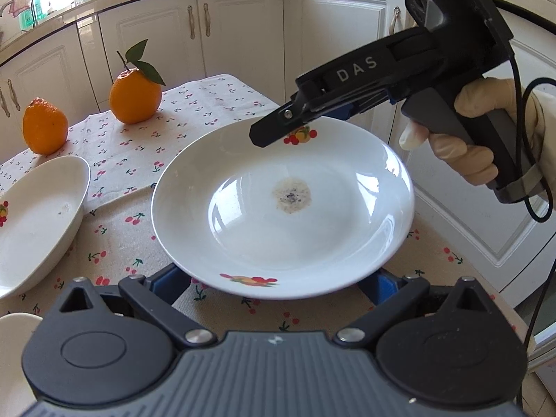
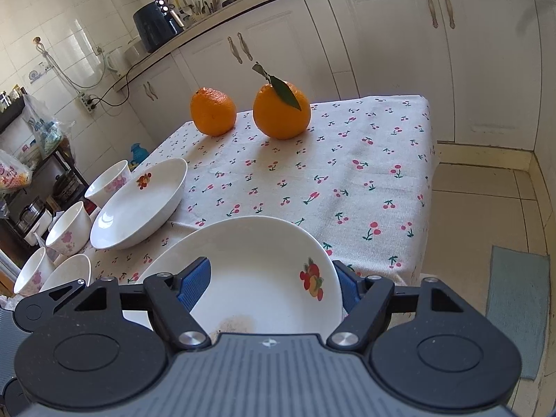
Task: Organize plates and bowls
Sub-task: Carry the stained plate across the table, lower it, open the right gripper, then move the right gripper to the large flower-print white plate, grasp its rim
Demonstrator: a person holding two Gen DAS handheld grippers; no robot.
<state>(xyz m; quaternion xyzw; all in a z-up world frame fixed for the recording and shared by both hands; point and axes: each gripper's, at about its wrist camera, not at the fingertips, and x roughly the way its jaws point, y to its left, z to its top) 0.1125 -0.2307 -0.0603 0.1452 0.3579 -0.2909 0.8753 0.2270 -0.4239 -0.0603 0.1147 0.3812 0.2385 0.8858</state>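
A white plate with fruit prints and a brown stain in its middle sits above the cherry tablecloth. My left gripper is open, its blue pads wide apart below the plate's near rim. My right gripper reaches over the plate's far rim; in the right wrist view its blue pads stand wide apart on either side of the plate. A second white fruit-print plate lies to the left, also in the right wrist view.
Two oranges stand at the table's far side. Several small floral bowls stand at the table's left edge. White cabinets lie beyond. The table edge drops to tiled floor with a green mat.
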